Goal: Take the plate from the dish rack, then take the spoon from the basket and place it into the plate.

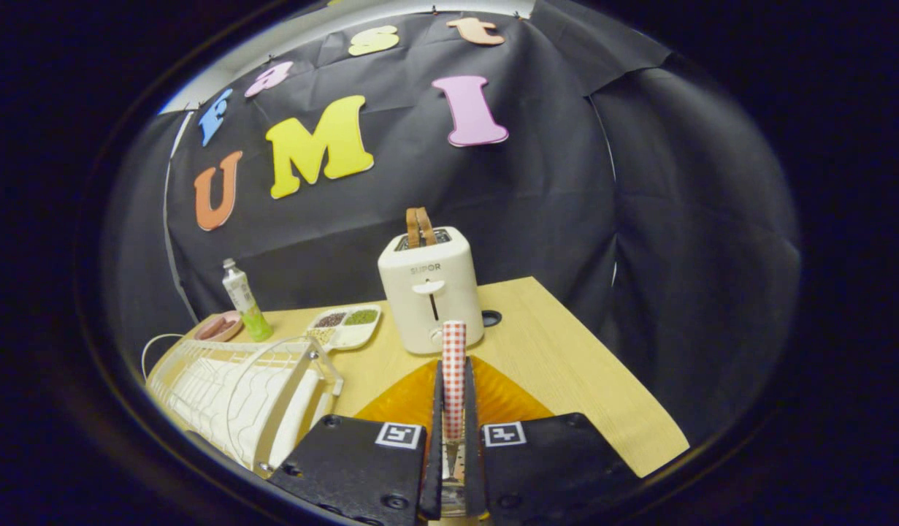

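My gripper is shut on the spoon. Its red-and-white checked handle stands upright between the two fingers and sticks out past their tips. The spoon's lower end is hidden between the finger bodies. An orange ribbed plate lies flat on the wooden table directly under and just ahead of the fingers, showing on both sides of them. The white wire dish rack stands to the left of the fingers and holds nothing that I can make out.
A white toaster with bread in its slot stands just beyond the plate. Farther left are a divided white tray of grains, a small bottle and a pink dish. The table edge runs along the right.
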`<state>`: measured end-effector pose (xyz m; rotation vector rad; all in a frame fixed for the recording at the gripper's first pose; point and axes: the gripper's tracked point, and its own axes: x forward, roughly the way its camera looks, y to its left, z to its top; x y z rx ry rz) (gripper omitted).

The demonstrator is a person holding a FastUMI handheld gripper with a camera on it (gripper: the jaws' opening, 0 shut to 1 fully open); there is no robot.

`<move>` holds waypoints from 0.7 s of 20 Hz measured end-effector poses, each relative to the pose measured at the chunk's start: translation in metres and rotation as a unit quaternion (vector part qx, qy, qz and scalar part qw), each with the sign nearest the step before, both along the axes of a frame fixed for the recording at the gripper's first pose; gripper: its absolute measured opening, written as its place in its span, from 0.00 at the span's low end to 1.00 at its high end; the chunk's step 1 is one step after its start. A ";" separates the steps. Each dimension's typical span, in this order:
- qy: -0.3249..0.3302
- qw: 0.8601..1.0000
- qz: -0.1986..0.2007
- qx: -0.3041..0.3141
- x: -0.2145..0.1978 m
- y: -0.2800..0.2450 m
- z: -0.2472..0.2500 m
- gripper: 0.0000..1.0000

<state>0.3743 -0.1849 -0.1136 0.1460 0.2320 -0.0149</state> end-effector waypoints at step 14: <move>-0.198 0.976 0.012 -0.090 -0.134 0.060 0.167 0.17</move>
